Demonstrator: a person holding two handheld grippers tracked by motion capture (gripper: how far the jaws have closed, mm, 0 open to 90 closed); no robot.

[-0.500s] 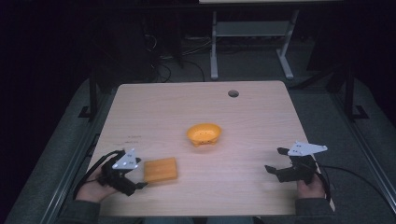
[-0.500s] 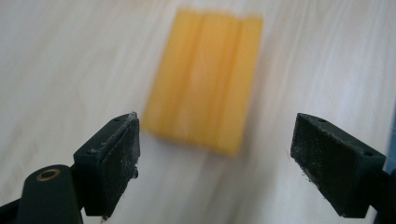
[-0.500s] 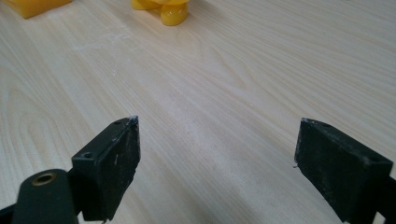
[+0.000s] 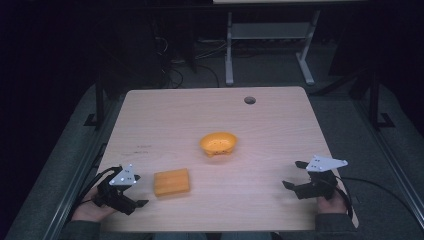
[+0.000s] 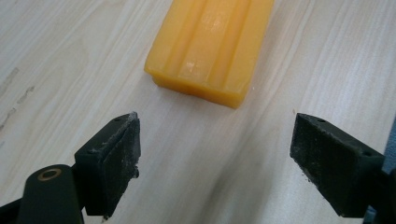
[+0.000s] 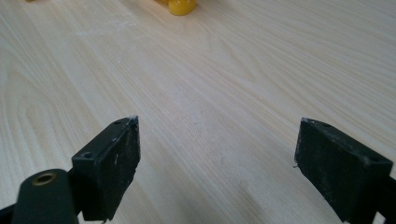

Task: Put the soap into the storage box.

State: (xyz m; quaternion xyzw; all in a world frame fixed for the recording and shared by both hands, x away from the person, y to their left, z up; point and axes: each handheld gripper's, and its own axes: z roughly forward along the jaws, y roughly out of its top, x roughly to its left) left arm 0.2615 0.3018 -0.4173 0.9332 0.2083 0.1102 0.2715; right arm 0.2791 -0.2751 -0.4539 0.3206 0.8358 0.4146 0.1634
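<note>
An orange rectangular block (image 4: 172, 182) lies flat on the wooden table (image 4: 280, 125), near its front left. My left gripper (image 4: 139, 190) sits just left of the block, open and apart from it. In the left gripper view the ridged block (image 5: 210, 42) lies ahead of my open left gripper (image 5: 215, 135), with bare wood between the jaws. An orange bowl (image 4: 218, 143) stands at the table's middle. My right gripper (image 4: 292, 174) rests open at the front right, holding nothing. In the right gripper view my right gripper (image 6: 217, 140) is open over bare wood, with the bowl's base (image 6: 182, 5) far ahead.
A round cable hole (image 4: 249, 100) sits near the table's far edge. A person's hands hold both grippers at the near edge, with cables trailing off. A white desk frame (image 4: 265, 50) stands on the dark floor beyond the table.
My left gripper has drawn back a little to the left and toward the near edge, away from the block. The block, the bowl and the right gripper have stayed put.
</note>
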